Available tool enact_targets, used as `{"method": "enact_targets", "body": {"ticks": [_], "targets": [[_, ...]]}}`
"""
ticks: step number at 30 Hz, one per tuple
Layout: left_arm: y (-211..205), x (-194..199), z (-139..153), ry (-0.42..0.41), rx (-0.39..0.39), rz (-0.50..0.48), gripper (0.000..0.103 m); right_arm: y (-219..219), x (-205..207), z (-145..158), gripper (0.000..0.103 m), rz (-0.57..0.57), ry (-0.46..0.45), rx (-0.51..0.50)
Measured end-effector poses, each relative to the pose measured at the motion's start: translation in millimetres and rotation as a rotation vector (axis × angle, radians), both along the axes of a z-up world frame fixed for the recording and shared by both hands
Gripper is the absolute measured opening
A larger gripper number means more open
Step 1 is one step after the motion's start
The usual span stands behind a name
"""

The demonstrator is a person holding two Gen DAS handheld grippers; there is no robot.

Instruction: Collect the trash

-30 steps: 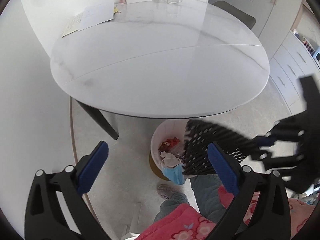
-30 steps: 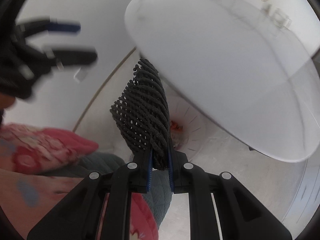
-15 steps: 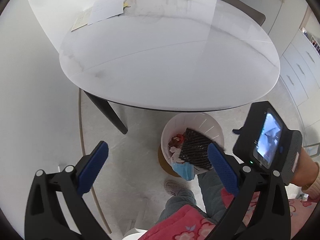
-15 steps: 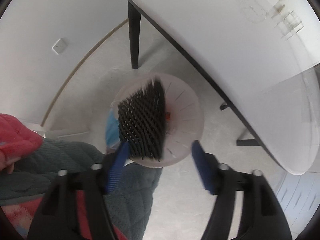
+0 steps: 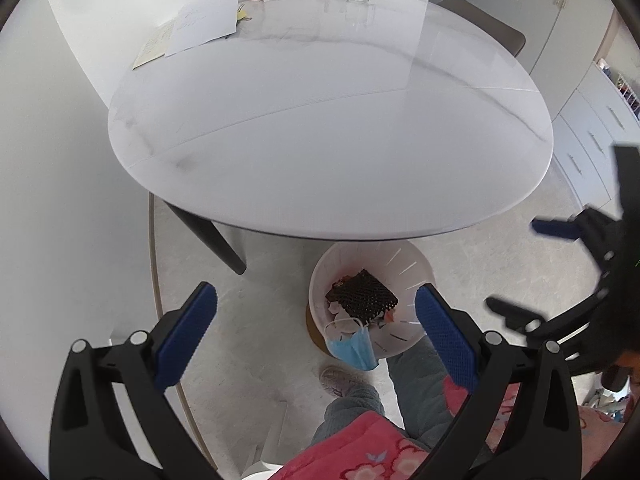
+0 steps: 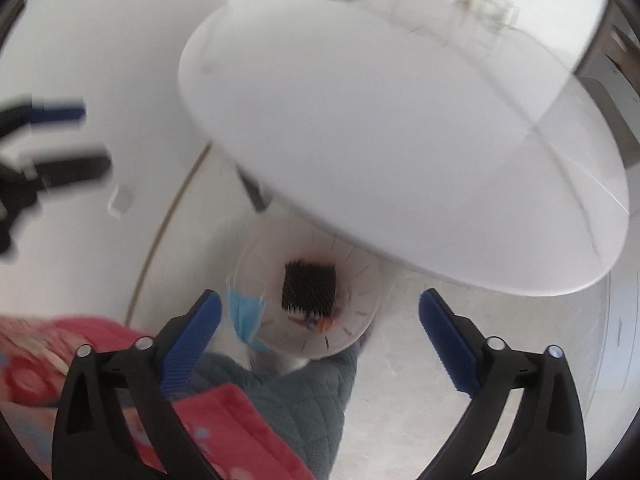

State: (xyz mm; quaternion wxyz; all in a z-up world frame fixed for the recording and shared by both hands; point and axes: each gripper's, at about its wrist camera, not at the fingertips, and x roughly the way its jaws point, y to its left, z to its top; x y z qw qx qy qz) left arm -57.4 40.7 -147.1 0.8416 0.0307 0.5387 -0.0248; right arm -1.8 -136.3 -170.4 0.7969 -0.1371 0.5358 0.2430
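The right claw (image 6: 319, 330) is opening wide above the white bin (image 6: 352, 340), with nothing between its blue pads. The black mesh piece (image 6: 309, 286) is lying inside the bin on top of other scraps, and a blue face mask (image 6: 245, 316) is hanging over the bin's near rim. The left claw (image 5: 316, 338) is also standing wide open and empty, pointing down toward the bin beside the white desk (image 5: 332, 136).
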Motion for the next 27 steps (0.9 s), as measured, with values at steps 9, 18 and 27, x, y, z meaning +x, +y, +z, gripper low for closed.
{"method": "enact_targets", "body": {"ticks": [9,18,27], "targets": [[-22.0,17.3,10.8,-0.024,-0.011,-0.037,0.095,-29.0,26.8,53.3,0.100,-0.204,-0.076,0.022],[-47.0,38.8,16.8,-0.037,-0.017,-0.066,0.095,-52.8,40.7,50.9,0.100,-0.255,-0.063,0.008],[-61.9,71.5,65.3,-0.187,0.000,-0.017,0.095,-69.3,66.5,92.4,0.100,-0.263,-0.148,0.001]]}}
